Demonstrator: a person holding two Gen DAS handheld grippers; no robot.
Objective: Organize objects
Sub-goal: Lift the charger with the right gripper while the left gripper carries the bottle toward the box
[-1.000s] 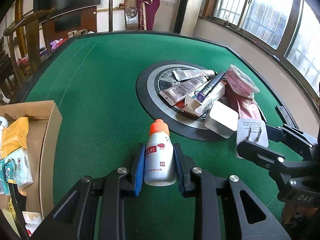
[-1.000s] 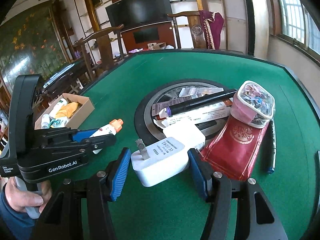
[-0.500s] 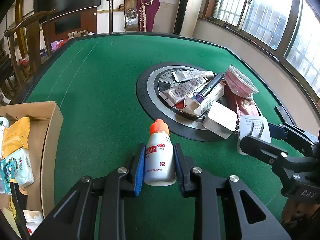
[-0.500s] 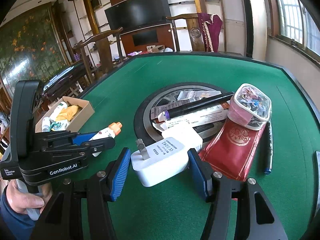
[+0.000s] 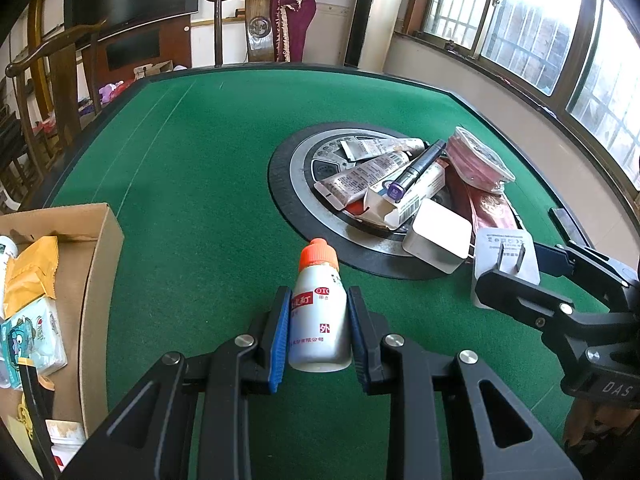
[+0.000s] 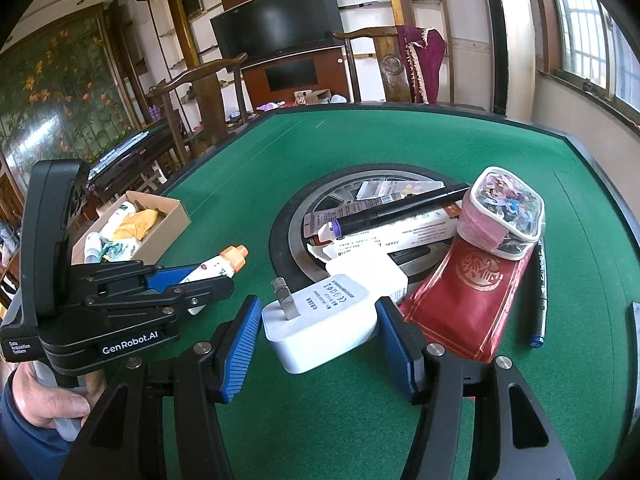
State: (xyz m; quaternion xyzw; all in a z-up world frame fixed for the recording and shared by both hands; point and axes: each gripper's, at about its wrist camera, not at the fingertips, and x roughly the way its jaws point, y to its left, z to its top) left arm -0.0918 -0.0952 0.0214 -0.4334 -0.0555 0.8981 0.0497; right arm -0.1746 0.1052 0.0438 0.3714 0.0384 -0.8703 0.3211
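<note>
Bottle lies along left gripper (orange cap forward).

Matt green felt covers the table, rough beside the smooth metal ring at its centre. The bottle and charger are glossy white plastic; the box at the table's left edge is plain brown cardboard.
</note>
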